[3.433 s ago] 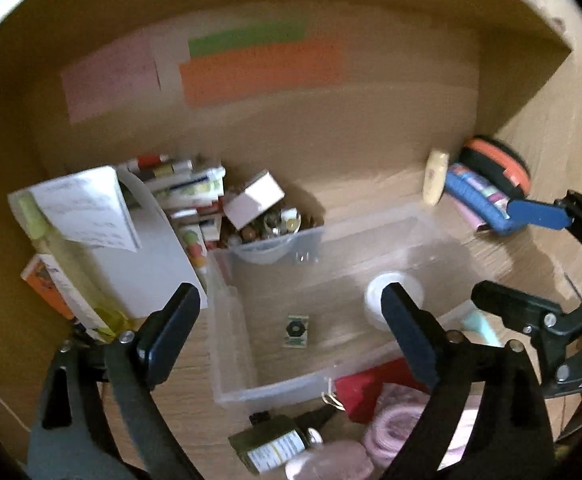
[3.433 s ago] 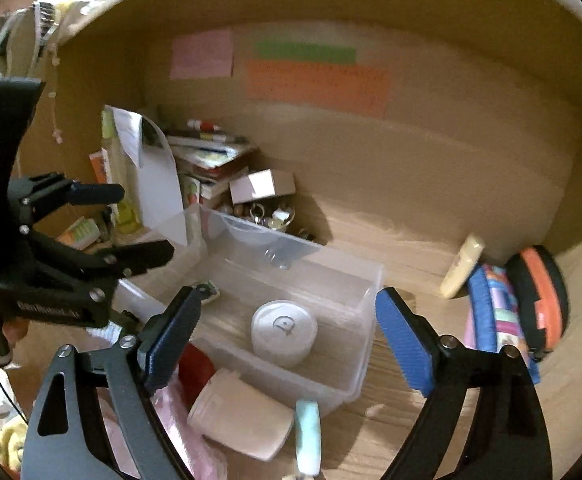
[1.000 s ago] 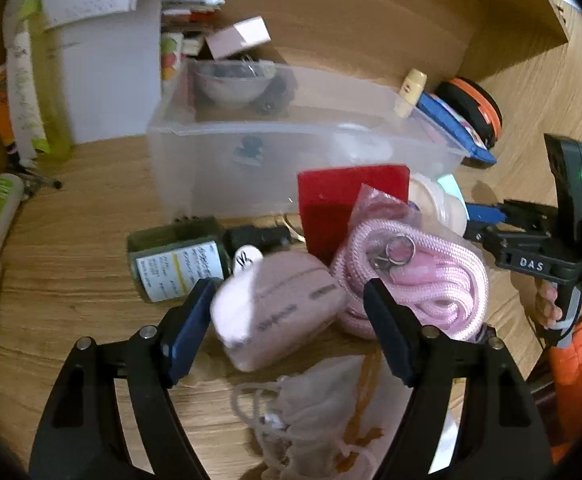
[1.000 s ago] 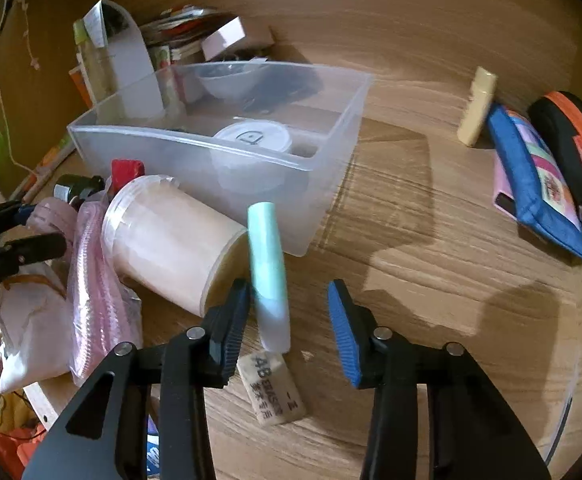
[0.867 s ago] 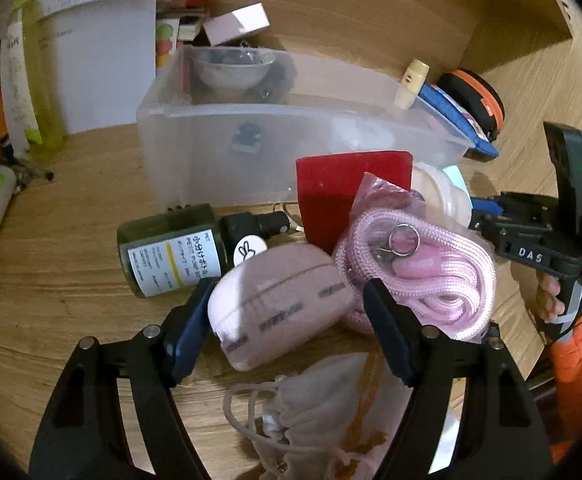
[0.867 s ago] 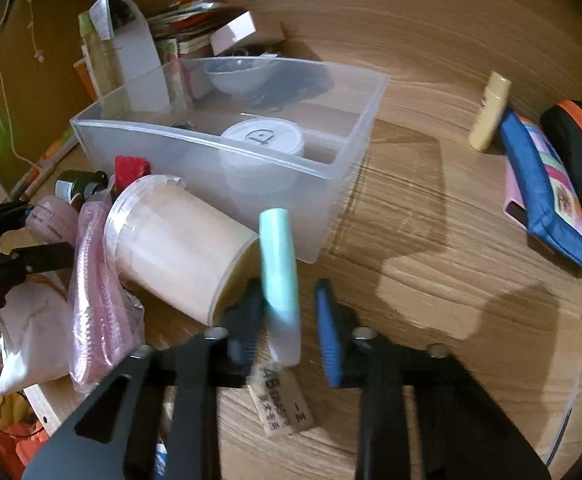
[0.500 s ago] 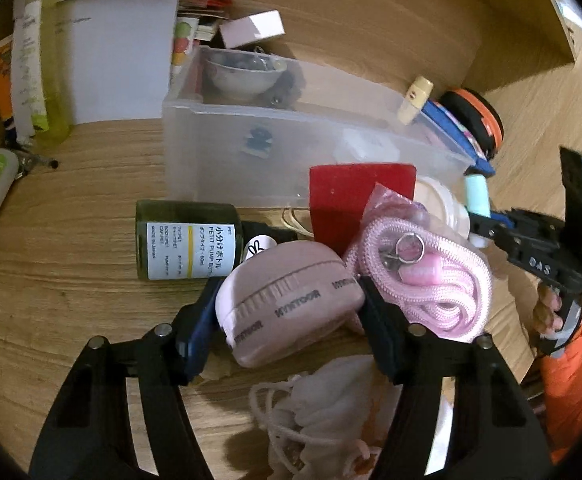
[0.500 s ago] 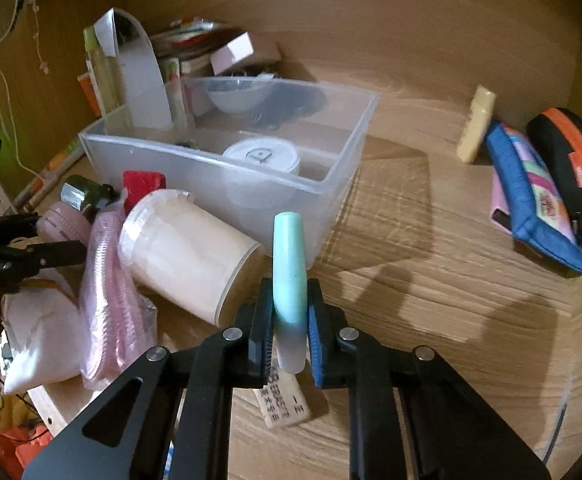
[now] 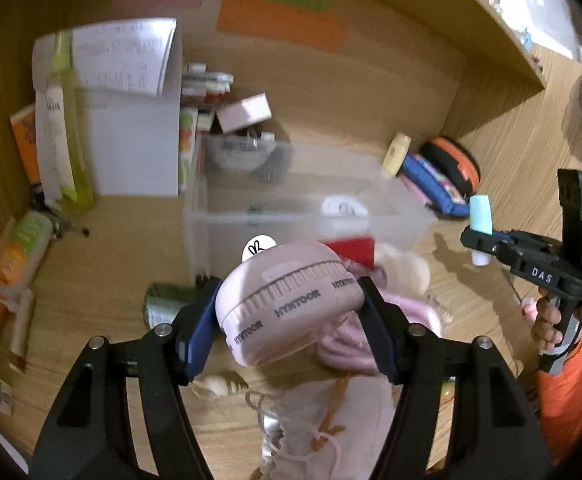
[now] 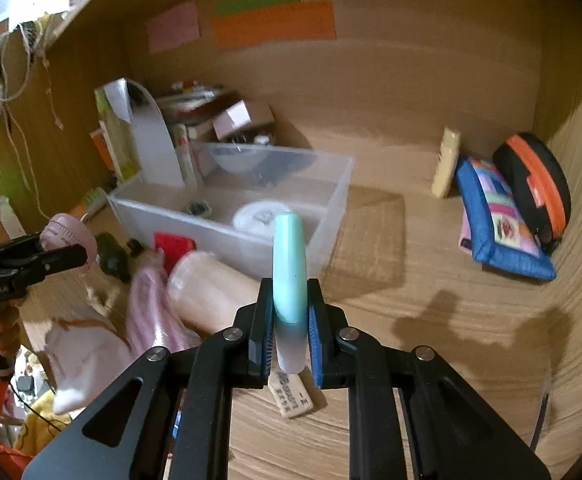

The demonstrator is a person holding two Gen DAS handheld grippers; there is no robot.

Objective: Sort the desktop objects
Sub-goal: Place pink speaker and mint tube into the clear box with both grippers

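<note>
My left claw (image 9: 289, 322) grips a round pink case (image 9: 287, 300), lifted above the table (image 9: 91, 280) over a white drawstring pouch (image 9: 323, 420) and a coil of pink rope (image 9: 339, 344). My right claw (image 10: 289, 330) is clamped on a mint-green tube (image 10: 289, 276), raised with an eraser (image 10: 291, 394) lying below it. Just beyond, a beige jar (image 10: 207, 292) lies on its side against the clear plastic bin (image 10: 331, 216), which holds a white round tin (image 10: 257, 214). Farther right, against the back wall, sit a blue pouch (image 10: 499, 224) and an orange-and-black case (image 10: 535, 184).
</note>
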